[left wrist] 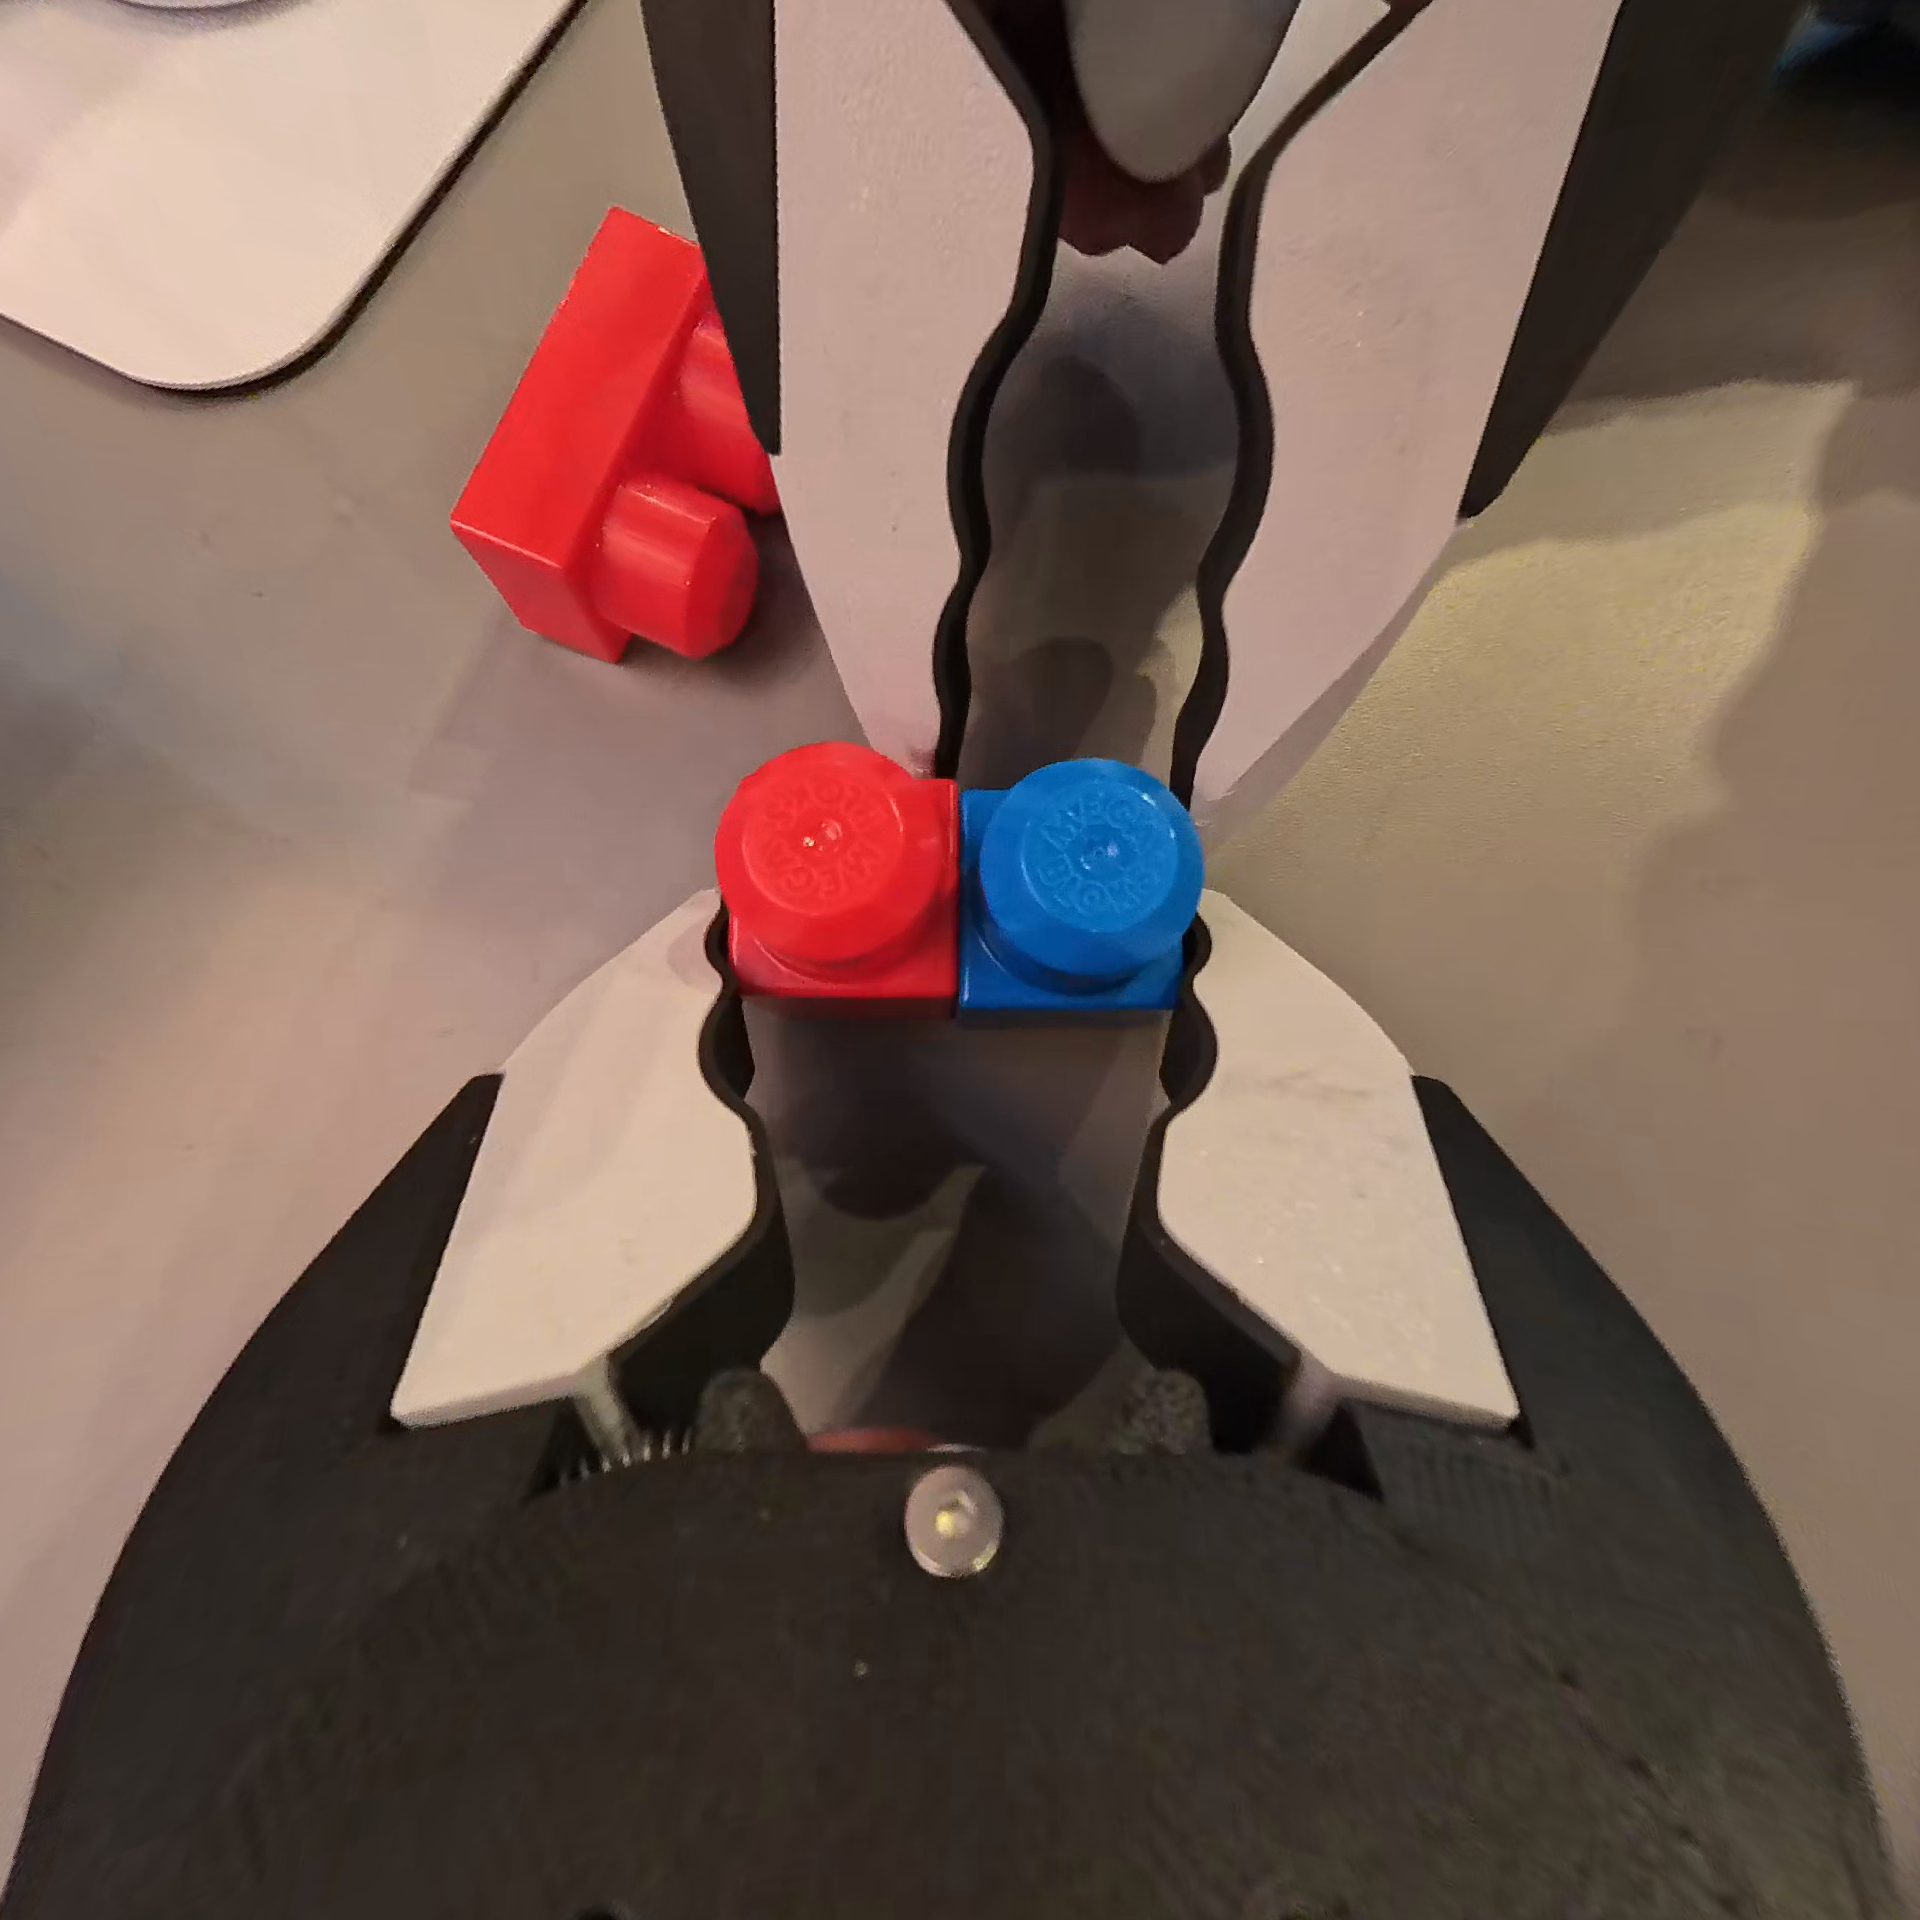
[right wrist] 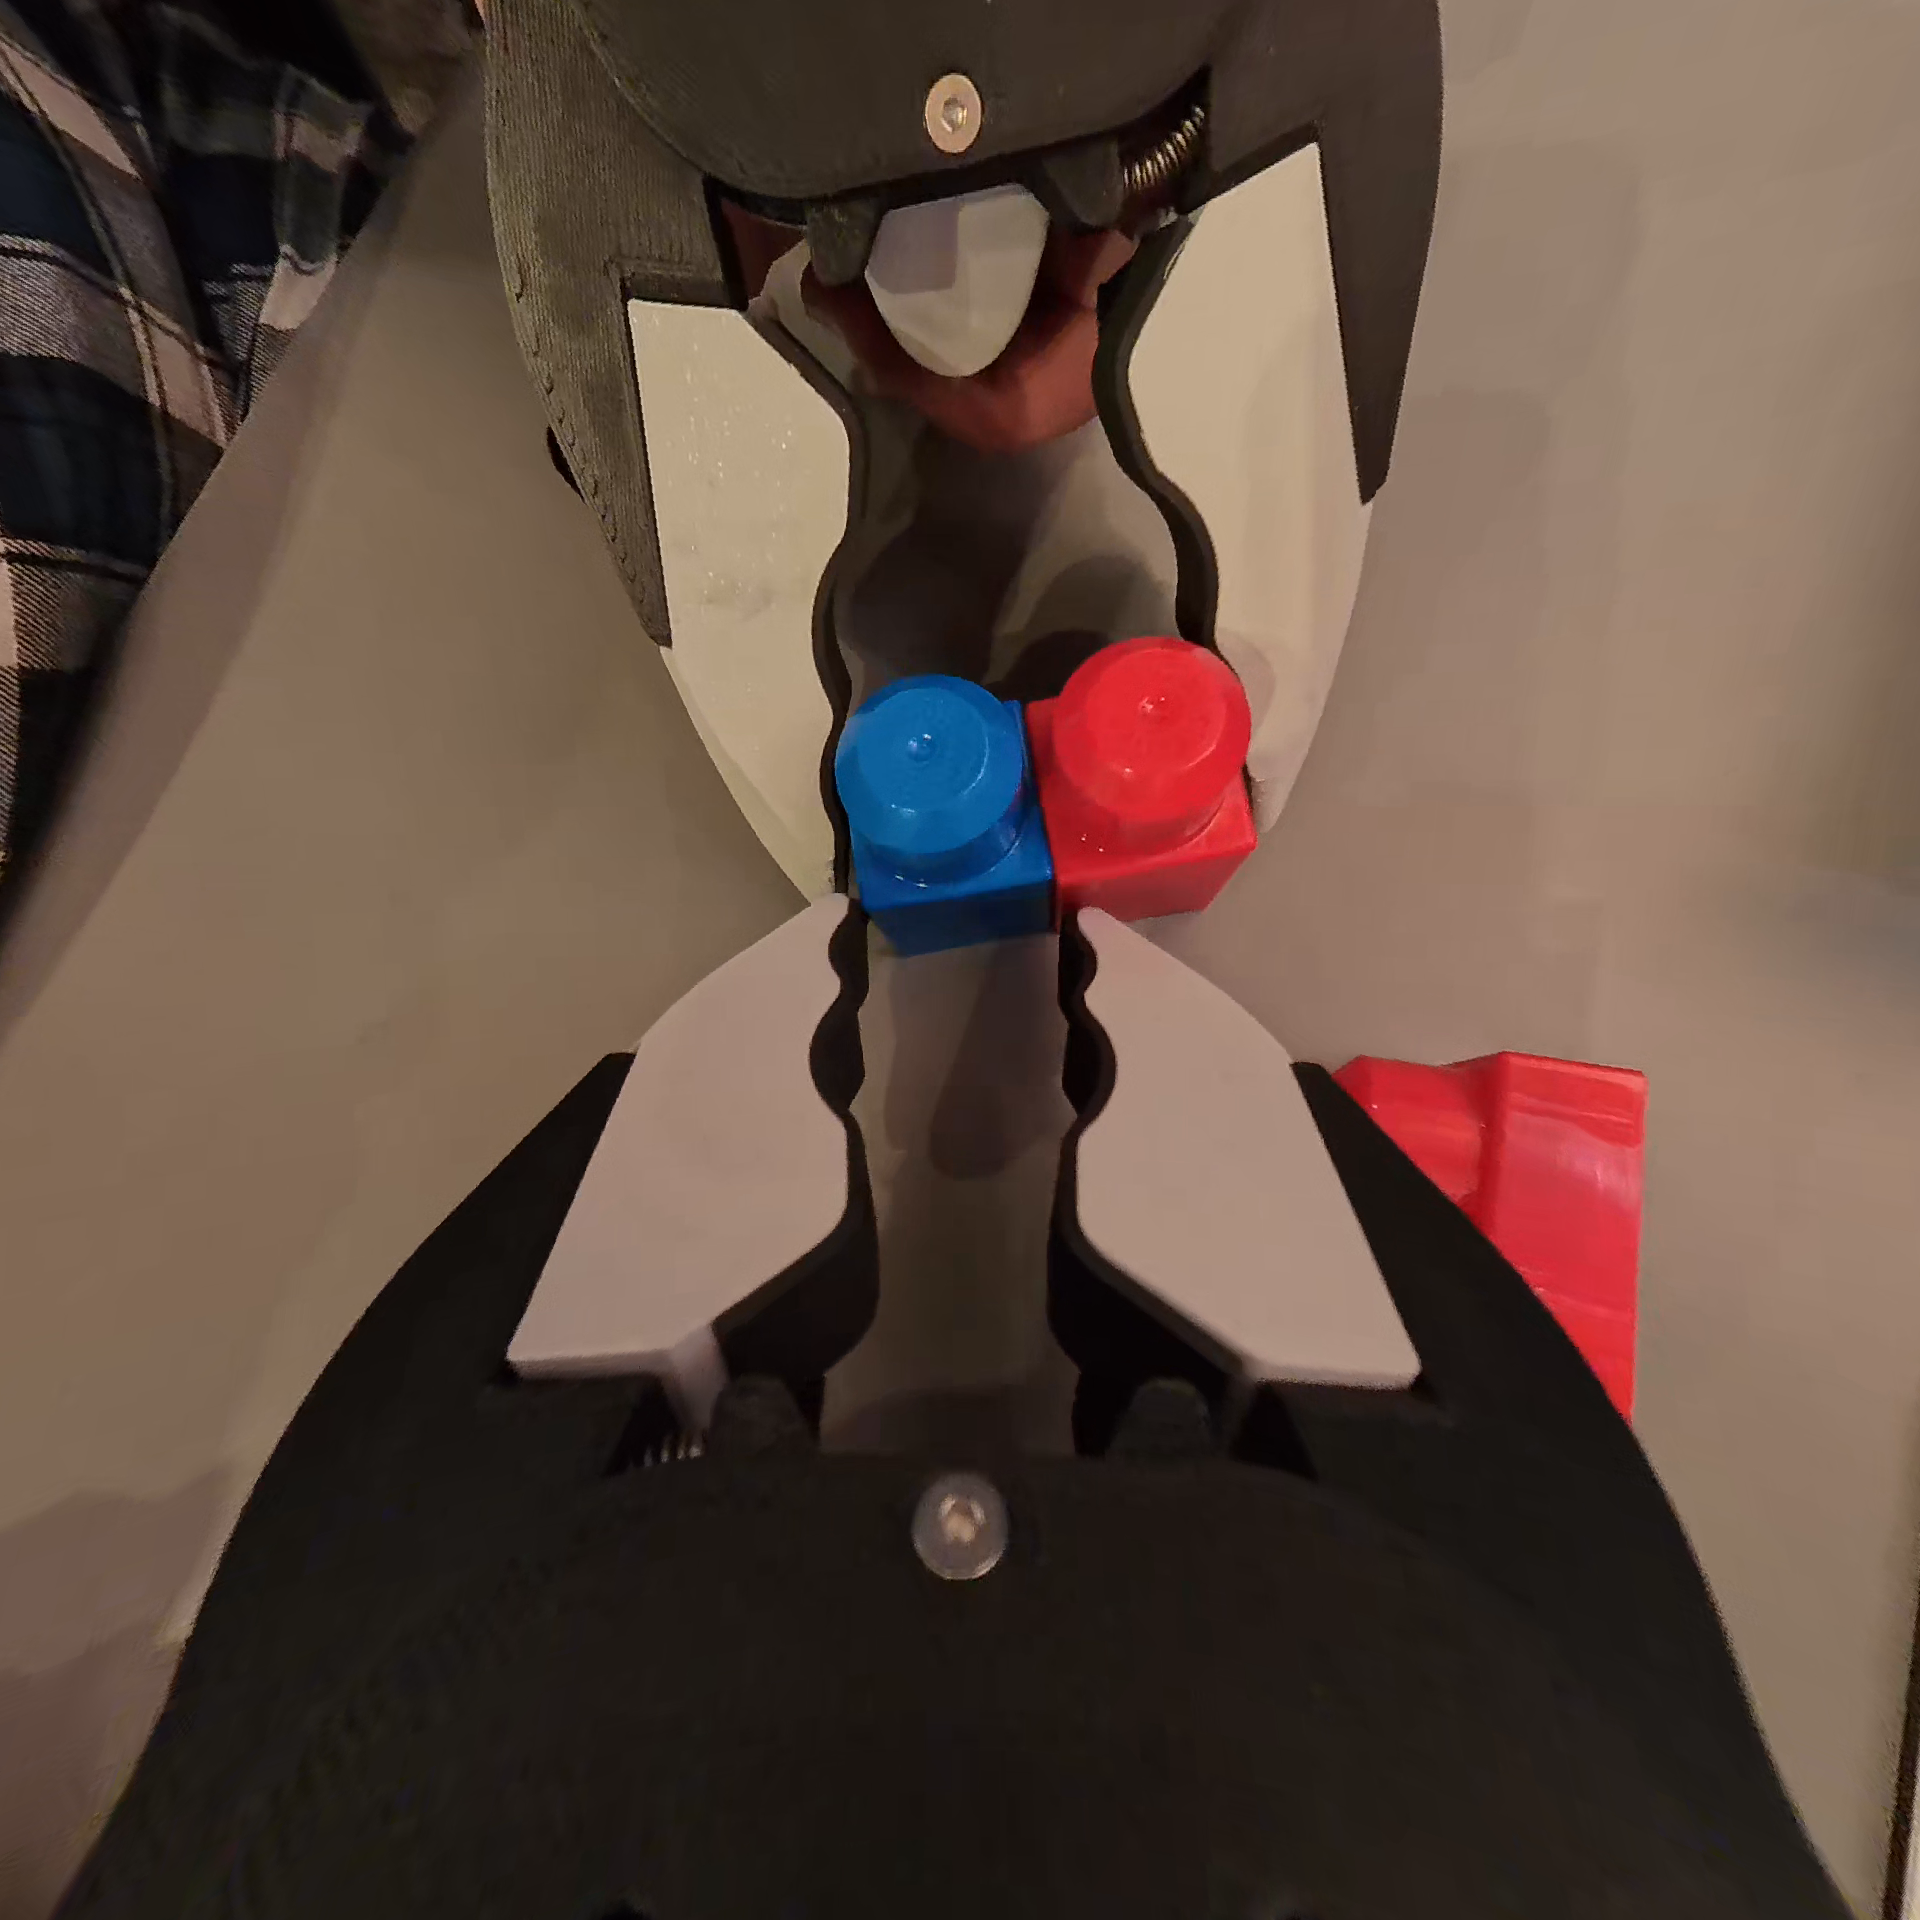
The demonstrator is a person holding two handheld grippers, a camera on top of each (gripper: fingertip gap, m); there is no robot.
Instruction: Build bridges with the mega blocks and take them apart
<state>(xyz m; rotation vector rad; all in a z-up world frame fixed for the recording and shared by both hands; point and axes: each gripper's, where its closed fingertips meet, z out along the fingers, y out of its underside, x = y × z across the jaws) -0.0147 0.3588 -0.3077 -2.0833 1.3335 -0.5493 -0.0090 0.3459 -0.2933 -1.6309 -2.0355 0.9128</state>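
Blue block (left wrist: 1075, 904) and small red block (left wrist: 836, 883) clamped by left gripper (left wrist: 956, 956), right gripper (right wrist: 961, 920) clamped on blue, plaid sleeve (right wrist: 94, 364) only in right view

Likely a desk: grey tabletop (left wrist: 260, 831), pale mat (left wrist: 208, 187).

Red (left wrist: 836, 862) and blue blocks (left wrist: 1081, 883) clamped between left tongs (left wrist: 956, 971)
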